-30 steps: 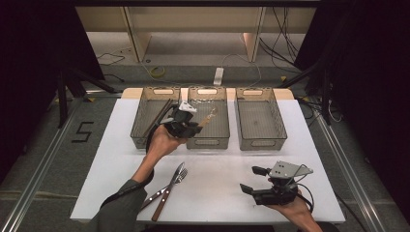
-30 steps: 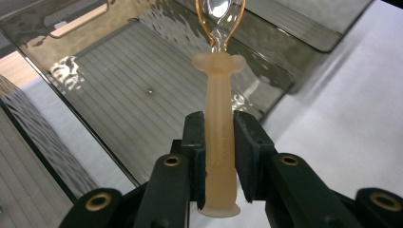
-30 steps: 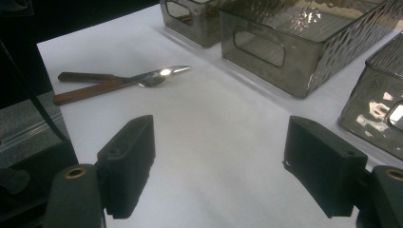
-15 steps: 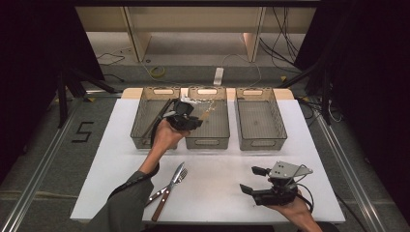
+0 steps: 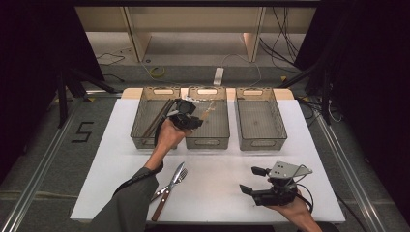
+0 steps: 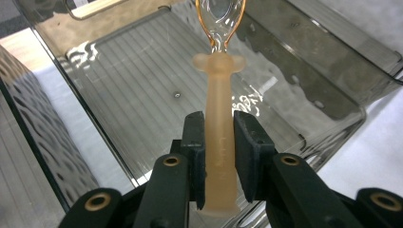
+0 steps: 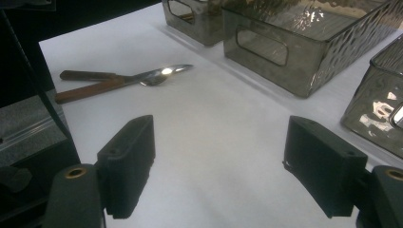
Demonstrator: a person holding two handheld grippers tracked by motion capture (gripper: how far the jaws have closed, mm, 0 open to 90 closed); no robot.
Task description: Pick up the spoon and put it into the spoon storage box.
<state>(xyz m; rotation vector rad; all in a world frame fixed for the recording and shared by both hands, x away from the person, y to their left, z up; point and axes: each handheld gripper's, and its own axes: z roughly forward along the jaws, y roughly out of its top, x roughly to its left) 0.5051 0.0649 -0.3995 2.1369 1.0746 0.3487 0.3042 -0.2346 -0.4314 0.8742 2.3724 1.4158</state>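
Item in hand: translucent spoon [image 6: 219, 142], pale frosted handle with an amber-tinted clear bowl.
Location of item: above the middle bin [image 5: 217, 130], bowl end pointing into it, not yet resting on the ribbed floor.
Change since a second ago: the left gripper [image 5: 186, 115] has carried the spoon from the divide between the left bin [image 5: 140, 128] and the middle one to a spot over the middle bin, and slightly lower.
Meaning for the work: judged as the last stretch of a sorting placement; the release has yet to come.
Left gripper state: jaws clamped on the spoon's handle, pads pressing on both sides in the left gripper view.
Left arm pose: forearm stretched forward from the counter's [image 5: 116, 159] near edge, gripper tipped down toward the bin.
Right gripper [image 5: 258, 180]: jaws wide apart, nothing between them; parked low over the counter at the near right, unmoved.
Remaining stock: fork [image 5: 169, 184] and wood-handled knife [image 5: 164, 198] lying together on the counter; dark sticks in the left bin; right bin [image 5: 261, 123] without contents.
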